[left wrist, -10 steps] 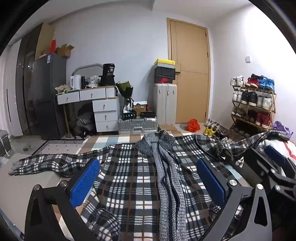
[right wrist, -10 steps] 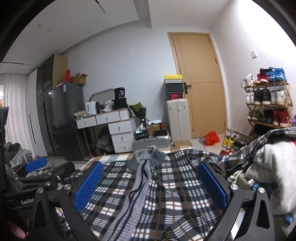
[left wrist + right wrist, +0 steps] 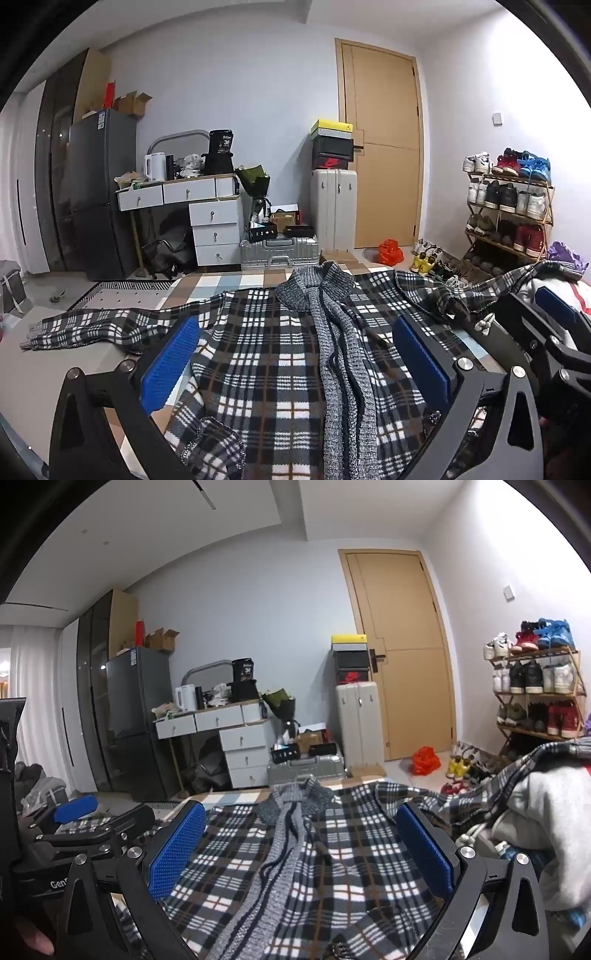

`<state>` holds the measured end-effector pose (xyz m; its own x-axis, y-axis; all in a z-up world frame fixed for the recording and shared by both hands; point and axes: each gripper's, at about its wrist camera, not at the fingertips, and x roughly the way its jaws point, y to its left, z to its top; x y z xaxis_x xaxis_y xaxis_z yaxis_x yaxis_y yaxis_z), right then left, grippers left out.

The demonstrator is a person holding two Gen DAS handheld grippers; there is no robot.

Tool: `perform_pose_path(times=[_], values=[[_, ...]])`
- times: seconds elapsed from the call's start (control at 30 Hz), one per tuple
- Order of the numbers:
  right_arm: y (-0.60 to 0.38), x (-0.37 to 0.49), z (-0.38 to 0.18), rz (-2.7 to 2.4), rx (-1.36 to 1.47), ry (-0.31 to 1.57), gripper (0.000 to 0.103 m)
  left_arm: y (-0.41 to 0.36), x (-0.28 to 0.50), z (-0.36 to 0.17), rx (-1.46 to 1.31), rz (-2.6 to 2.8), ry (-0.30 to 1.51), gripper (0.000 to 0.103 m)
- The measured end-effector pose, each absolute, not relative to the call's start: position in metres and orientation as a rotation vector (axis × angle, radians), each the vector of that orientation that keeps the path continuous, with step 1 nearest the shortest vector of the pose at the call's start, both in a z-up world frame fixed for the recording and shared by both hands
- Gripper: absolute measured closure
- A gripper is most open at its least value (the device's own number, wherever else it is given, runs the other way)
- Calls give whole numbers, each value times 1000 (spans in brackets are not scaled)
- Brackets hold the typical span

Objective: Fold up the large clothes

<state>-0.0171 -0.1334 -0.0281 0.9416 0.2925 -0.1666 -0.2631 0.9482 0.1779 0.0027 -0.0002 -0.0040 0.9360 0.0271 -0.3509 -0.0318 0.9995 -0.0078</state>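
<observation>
A large black, white and brown plaid jacket (image 3: 258, 354) with a grey knitted collar and front band (image 3: 332, 332) lies spread flat, front up, its left sleeve (image 3: 92, 325) stretched out sideways. My left gripper (image 3: 295, 363) hovers over the jacket's lower body, jaws wide open and empty. The right gripper (image 3: 546, 332) shows at that view's right edge. In the right wrist view the same jacket (image 3: 332, 849) fills the foreground, with my right gripper (image 3: 301, 849) open and empty above it. The left gripper (image 3: 85, 823) sits at the left there.
A pile of grey and white clothes (image 3: 543, 812) lies over the jacket's right sleeve. Beyond are a checked rug (image 3: 229, 284), a silver case (image 3: 279, 251), a white drawer desk (image 3: 207, 218), a dark fridge (image 3: 99, 192), a tan door (image 3: 384, 147) and a shoe rack (image 3: 509, 206).
</observation>
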Motion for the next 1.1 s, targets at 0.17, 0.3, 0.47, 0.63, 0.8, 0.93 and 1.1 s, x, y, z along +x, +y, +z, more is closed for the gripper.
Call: perform_pose_path(times=[0.17, 0.3, 0.47, 0.63, 0.8, 0.93, 1.1], values=[[-130, -22, -22, 288, 135, 176, 0, -2, 3, -3, 0, 40, 354, 1], [-128, -22, -23, 303, 125, 172, 0, -1, 3, -5, 4, 32, 358, 1], [-128, -23, -23, 305, 115, 156, 0, -1, 3, -6, -3, 31, 361, 1], [-130, -22, -24, 306, 124, 158, 0, 1, 4, -9, -9, 29, 369, 1], [-130, -23, -25, 304, 129, 155, 0, 1, 3, -9, -11, 33, 367, 1], [-129, -23, -26, 306, 127, 156, 0, 2, 3, -10, -11, 34, 369, 1], [-129, -23, -26, 309, 124, 157, 0, 4, 3, -11, -17, 33, 374, 1]])
